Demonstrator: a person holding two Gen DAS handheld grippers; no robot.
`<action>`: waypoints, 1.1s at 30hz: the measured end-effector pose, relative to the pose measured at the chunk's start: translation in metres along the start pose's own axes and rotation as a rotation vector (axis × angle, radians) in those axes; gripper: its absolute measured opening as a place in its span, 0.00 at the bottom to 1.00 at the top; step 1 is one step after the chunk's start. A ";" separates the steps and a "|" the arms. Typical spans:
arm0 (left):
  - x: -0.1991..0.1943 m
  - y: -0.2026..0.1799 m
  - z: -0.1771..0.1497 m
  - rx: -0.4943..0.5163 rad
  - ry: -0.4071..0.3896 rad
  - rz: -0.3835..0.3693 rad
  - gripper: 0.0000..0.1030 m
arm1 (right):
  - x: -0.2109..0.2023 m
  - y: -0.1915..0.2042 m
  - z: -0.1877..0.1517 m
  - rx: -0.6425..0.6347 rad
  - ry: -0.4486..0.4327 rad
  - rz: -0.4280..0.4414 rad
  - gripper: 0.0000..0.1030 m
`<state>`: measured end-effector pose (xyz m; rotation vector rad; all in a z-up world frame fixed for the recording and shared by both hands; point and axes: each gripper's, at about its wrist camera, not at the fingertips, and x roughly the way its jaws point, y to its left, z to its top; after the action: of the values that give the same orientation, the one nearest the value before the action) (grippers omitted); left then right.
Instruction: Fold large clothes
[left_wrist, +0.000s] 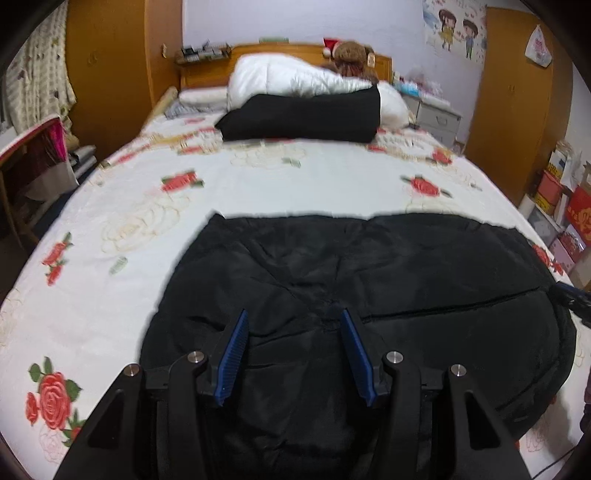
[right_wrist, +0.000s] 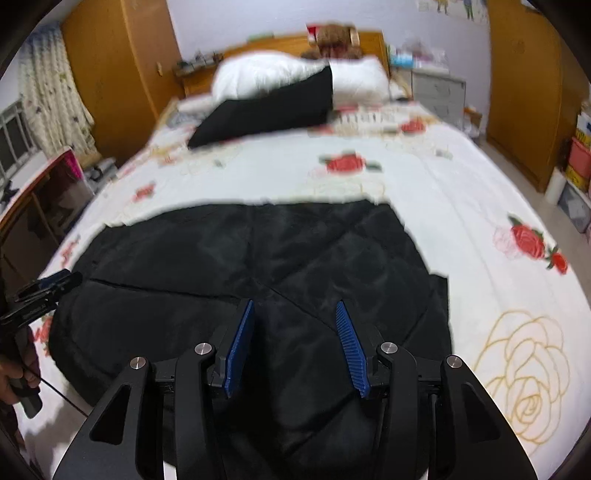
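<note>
A large black quilted garment (left_wrist: 369, 295) lies spread flat on the bed (left_wrist: 258, 177), at its near edge and roughly centred between its left and right edges. It is padded and creased, with a straight far edge and rounded bulging sides. Its stitched seams run across the fabric (right_wrist: 258, 266). Nothing grips it.

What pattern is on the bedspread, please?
White bedspread with red roses; clearest in the left wrist view.
</note>
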<state>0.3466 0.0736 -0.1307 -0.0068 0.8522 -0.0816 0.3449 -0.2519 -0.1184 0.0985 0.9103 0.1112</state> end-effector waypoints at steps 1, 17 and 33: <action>0.008 0.000 -0.001 -0.002 0.025 0.000 0.54 | 0.014 -0.005 0.000 0.015 0.049 -0.017 0.46; 0.036 -0.059 0.052 0.133 -0.020 -0.071 0.53 | 0.039 0.025 0.049 -0.061 -0.013 0.024 0.46; 0.077 -0.034 0.064 0.123 0.055 0.015 0.54 | 0.066 -0.039 0.058 0.111 0.053 -0.063 0.46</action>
<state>0.4424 0.0319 -0.1448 0.1177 0.9012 -0.1208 0.4328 -0.2838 -0.1398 0.1707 0.9719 0.0041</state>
